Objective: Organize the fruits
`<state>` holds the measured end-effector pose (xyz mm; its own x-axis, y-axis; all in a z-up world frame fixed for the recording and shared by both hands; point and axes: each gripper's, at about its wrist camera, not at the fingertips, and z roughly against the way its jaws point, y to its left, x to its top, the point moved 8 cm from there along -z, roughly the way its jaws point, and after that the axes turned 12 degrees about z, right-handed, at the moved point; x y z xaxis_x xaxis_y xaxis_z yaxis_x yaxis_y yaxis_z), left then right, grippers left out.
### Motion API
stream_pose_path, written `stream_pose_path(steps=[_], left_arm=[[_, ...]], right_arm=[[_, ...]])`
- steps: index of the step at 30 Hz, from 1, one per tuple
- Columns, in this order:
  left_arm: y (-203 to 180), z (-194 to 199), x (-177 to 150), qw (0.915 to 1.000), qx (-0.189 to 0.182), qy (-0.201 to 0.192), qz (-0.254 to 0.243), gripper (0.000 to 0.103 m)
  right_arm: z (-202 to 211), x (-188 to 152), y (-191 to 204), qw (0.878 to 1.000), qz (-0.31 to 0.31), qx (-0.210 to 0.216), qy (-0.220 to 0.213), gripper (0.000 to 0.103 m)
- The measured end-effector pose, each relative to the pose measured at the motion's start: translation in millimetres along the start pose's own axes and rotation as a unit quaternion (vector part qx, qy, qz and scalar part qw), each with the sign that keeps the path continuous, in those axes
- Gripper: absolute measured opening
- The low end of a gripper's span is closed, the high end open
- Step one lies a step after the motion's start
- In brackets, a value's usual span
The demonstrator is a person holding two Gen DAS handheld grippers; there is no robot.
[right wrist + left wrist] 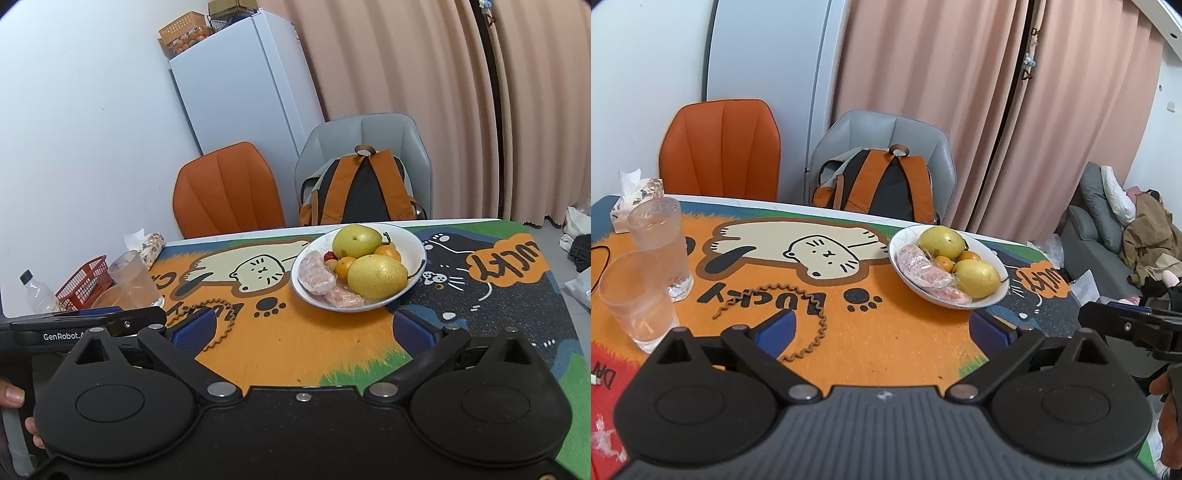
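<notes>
Left gripper (882, 323): my two blue pads stand spread as wide as they go, nothing between them but bare mat; one person's hand holds it, seen at the edge of the right wrist view.
Right gripper (304, 328): my two blue pads (194, 326) likewise stand wide apart and hold nothing; it hangs over the near part of the mat.
Coiled cord (809, 325): one brown spiral cord lies on the orange part, just beyond my left pad.
Mat (894, 332): one cartoon mat covers the table, with a cream cat, paw prints and "LUCKY" lettering on orange, and a dark cat panel to the right.
Glasses (639, 295): two clear tumblers stand upright, close together at the left, one behind the other.
Bowl (419, 254): one white bowl sits past mid-table, ahead of both grippers and apart from them.
Fruits: two big yellow-green fruits (376, 275), at least two small oranges (345, 266), one small red fruit (328, 255), and two pink pieces in clear wrap (316, 275), all inside the bowl.
Red basket (83, 282): one, at the far left, beside one plastic bottle (35, 291).
Tissue box (628, 201): one, at the far left edge.
Chairs: two behind the table, one orange (720, 147) and one grey (886, 129) with one orange-and-black backpack (882, 184) on it.
Fridge (236, 92): one white, in the corner beside the pink curtain (406, 55).
</notes>
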<state>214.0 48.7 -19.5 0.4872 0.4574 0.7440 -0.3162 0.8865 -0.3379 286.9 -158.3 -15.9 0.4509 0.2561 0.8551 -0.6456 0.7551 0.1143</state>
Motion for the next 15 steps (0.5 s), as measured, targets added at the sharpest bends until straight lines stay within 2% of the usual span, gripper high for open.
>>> stream_pose_path(steps=[15], left_arm=[[-8.5,30.1,-23.9,0.9995,-0.005,-0.003,-0.030,0.101]], right_arm=[[42.1,-17.5,8.6,1.000,0.011,-0.012,-0.012,0.103]])
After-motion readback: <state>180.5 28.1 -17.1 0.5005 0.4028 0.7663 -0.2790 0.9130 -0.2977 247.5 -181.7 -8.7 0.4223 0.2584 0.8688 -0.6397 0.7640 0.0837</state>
